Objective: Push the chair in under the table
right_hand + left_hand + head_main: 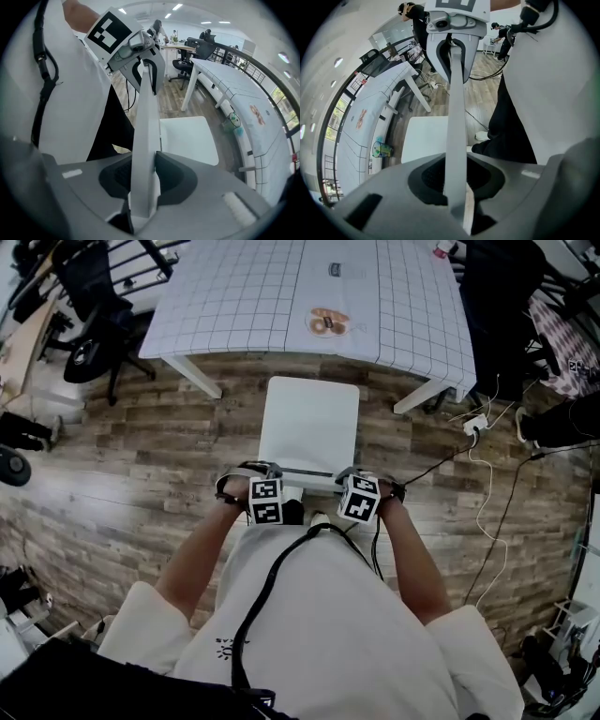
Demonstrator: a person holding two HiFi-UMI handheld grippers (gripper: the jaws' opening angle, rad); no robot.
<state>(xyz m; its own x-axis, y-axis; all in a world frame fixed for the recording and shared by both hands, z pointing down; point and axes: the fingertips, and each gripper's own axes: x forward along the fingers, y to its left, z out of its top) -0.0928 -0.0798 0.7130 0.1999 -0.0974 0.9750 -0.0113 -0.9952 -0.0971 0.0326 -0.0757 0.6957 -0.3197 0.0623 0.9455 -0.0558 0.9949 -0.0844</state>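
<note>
Overhead, the left gripper [267, 482] and right gripper [360, 484] sit atop the chair [309, 423], facing the table [244, 296]; only their own views show jaws clamped on its backrest [145, 140].

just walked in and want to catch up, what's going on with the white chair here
A person stands behind a white chair, holding a claw in each hand. The left claw and the right claw are both clamped on the top edge of the chair's backrest, pointing down. The chair faces a table with a checked cloth. Its seat sits over the wood floor in front of the table, not yet pushed under.
</note>
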